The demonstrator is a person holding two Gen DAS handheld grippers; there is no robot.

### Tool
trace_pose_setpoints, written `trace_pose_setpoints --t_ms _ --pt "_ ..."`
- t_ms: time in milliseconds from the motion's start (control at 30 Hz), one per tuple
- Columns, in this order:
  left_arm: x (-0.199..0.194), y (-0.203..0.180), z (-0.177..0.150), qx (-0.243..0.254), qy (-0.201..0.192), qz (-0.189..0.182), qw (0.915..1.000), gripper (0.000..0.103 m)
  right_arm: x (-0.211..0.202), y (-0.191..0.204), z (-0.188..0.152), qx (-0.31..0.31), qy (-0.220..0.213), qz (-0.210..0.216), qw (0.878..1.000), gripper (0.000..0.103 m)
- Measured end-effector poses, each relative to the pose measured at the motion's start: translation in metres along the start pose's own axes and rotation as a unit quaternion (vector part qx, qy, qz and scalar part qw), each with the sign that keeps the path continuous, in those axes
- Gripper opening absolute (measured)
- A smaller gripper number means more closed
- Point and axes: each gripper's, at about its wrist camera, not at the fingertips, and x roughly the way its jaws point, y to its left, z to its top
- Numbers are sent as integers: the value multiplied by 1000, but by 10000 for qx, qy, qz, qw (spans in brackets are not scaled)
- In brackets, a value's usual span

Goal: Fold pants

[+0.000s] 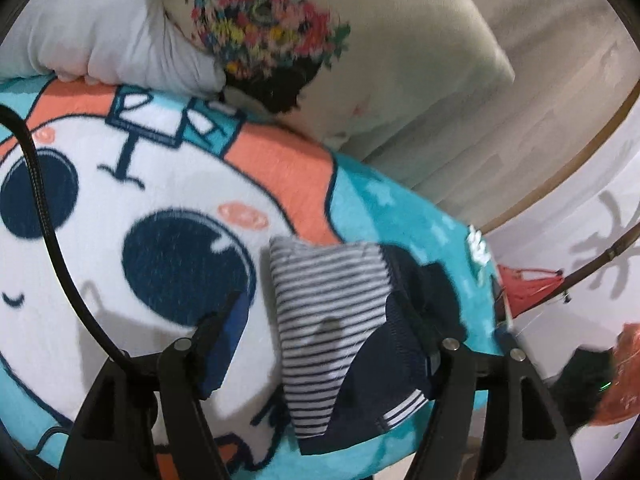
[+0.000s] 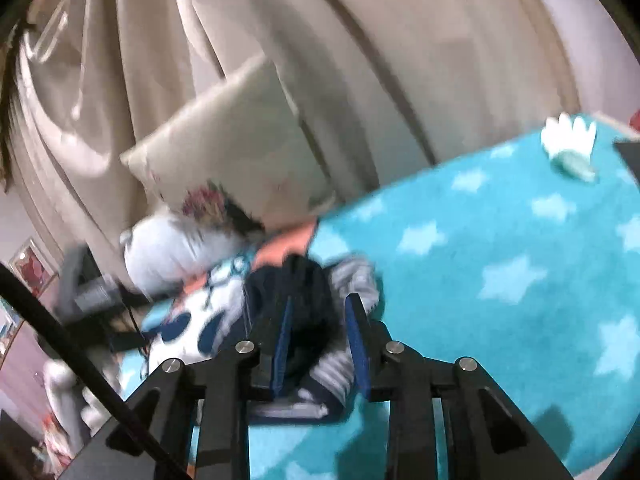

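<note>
Left claw (image 1: pixel 320 320) spread wide; right claw (image 2: pixel 320 336) half-closed.
</note>
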Motion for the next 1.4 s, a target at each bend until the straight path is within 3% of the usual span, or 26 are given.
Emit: trace_pose_setpoints --t_ms 133,333,467,567,667,767,933,1133,1233,1300,1400 --pt "19 -1 -17 75 279 52 9996 70 14 11 10 -190 152 -51 9997 31" --pt "26 -5 -34 310 304 270 9987 70 49 35 24 -316 546 420 9971 30" --pt "36 -10 -42 414 298 408 9979 70 98 38 29 -15 1452 1001 9843 30" --pt "37 -13 -45 543 236 447 9972 73 120 14 20 256 1692 617 9833 28" --pt "40 -14 -45 616 246 420 9969 77 117 -11 9 437 1527 183 9871 15" --pt "38 -15 -43 668 249 369 9968 77 100 -15 7 542 1356 117 9892 15" --pt "24 -9 -38 508 109 262 9983 77 63 -3 11 59 925 -152 9956 22" --pt "9 -10 -41 517 -40 396 9979 77 66 -9 -18 -335 1102 -574 9917 23" --pt "5 -15 -42 602 -109 506 9968 77 52 -19 -16 -94 977 -532 9937 39" --pt "-2 -21 -45 753 -282 742 9940 77 42 -22 -15 52 865 -384 9955 39" --pt "-10 -36 -50 1144 -720 1412 9807 77 28 -18 -16 -3 719 -451 9964 40"
